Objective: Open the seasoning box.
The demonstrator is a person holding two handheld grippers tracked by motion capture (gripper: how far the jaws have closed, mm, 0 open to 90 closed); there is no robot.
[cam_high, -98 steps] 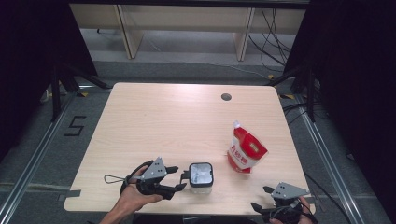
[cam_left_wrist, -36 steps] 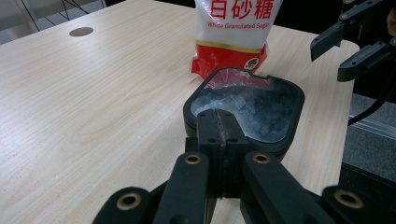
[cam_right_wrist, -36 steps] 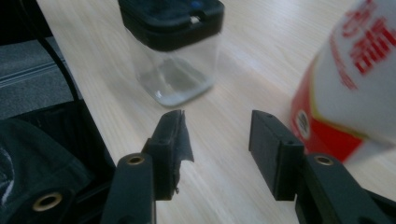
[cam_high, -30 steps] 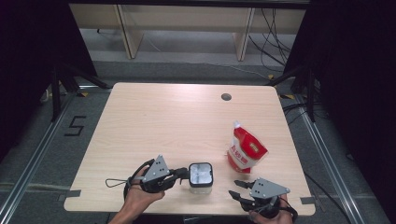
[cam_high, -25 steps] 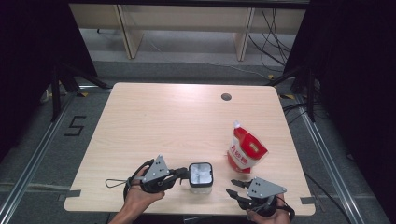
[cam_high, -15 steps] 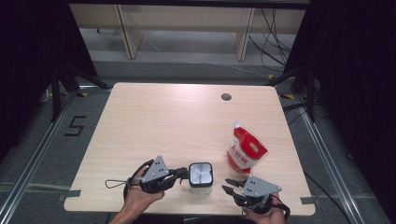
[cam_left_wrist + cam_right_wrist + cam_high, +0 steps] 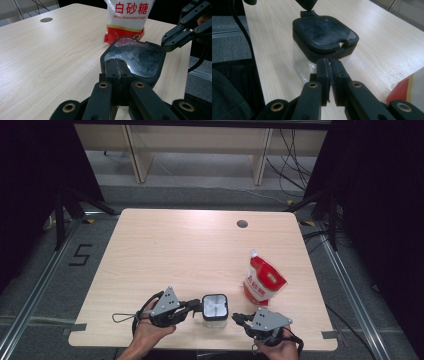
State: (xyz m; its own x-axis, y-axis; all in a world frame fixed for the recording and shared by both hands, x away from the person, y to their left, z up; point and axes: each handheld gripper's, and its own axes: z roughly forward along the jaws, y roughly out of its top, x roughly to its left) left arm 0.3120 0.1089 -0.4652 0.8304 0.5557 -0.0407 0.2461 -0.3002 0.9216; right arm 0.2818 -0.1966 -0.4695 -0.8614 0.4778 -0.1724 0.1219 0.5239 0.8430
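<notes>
High view: the left gripper (image 7: 196,306) reaches in level from the left, its tips at the near-left edge of a small clear box (image 7: 214,307) with a black lid. The right gripper (image 7: 236,318) points at the same box from the other side, its tips just short of the box's right wall. A red and white sugar bag (image 7: 263,280) stands beyond the right gripper, apart from the box, on the table (image 7: 190,250).

Left gripper view: the jaws are closed flat together, pinching what looks like a small tab at the lid's near rim. The lid (image 7: 136,58) lies directly ahead of the tips, glossy and reflective. The other gripper's tips hover at its far right corner.

Right gripper view: these jaws have just been closing and now meet with nothing between them, just in front of the box's near wall (image 7: 303,63).

Judging by its look, the box is light, rigid plastic with smooth, slippery walls, so it could skid under a push. The lid's rim or the notch near its corner seems the surest hold.
</notes>
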